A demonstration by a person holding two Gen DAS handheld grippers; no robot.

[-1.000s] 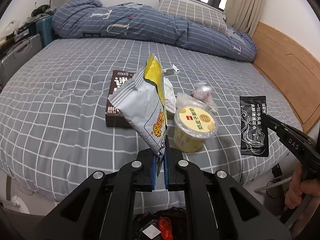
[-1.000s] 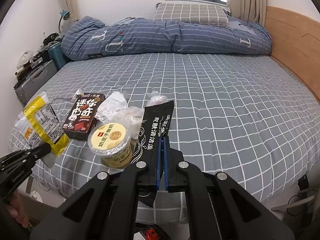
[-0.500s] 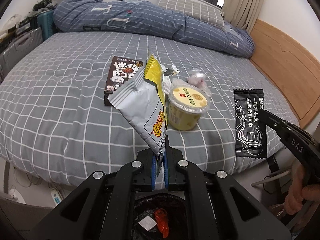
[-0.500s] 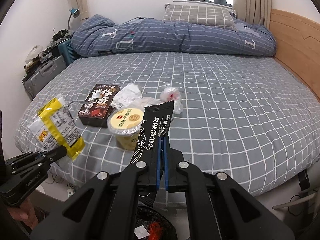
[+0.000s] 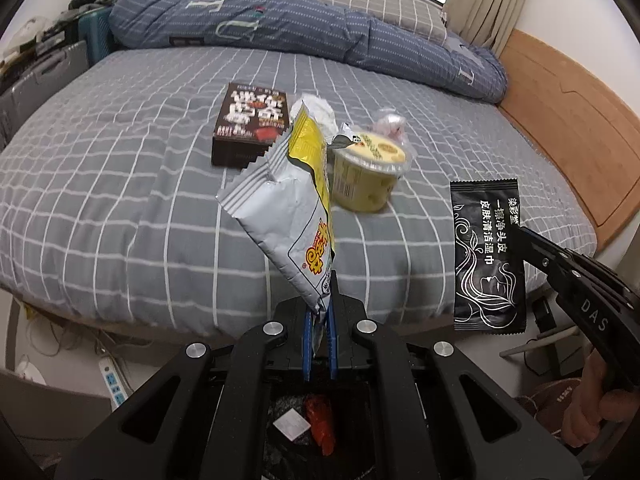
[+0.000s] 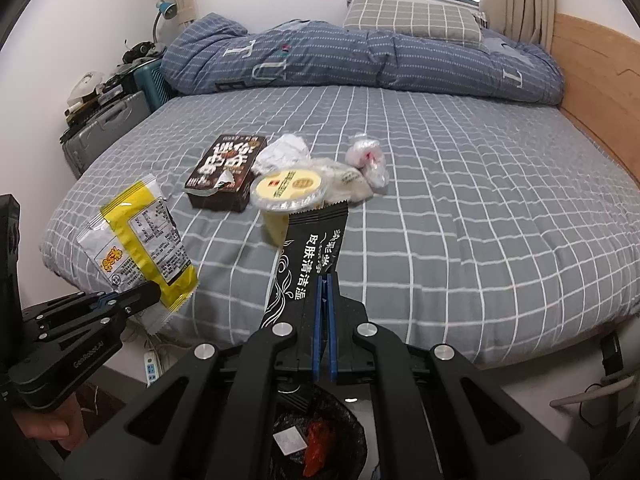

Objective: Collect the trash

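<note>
Two wrist views over the foot of a bed point(image 5: 120, 200) with a grey checked cover. The left claw point(image 5: 320, 312) is clamped on the lower corner of a yellow-and-silver snack bag point(image 5: 284, 216), which stands up and tilts left above the bed edge, clear of the cover. The right claw point(image 6: 325, 300) is clamped on the lower end of a black wipe sachet point(image 6: 308, 256) with white lettering; in the left view the sachet point(image 5: 486, 256) hangs flat and upright off the bed's right corner, held from its right side by the right claw point(image 5: 524, 232). In the right view the left claw point(image 6: 148, 294) appears at lower left with the snack bag point(image 6: 140, 236), and part of a hand point(image 6: 52, 426) shows beneath it.

Below both claws lies a bin point(image 5: 296, 428) lined with a black bag, holding a red wrapper point(image 5: 320, 424) and a small white square point(image 5: 292, 426).

On the bed: a dark brown box point(image 6: 226, 164), lying flat; just beside it a yellow cup point(image 6: 286, 192) with a sealed lid, upright; behind these, crumpled white paper point(image 6: 282, 150) and a small clear bag point(image 6: 368, 160) with something pink inside. A blue duvet point(image 6: 360, 60) and a checked pillow point(image 6: 412, 20) lie at the far end.
</note>
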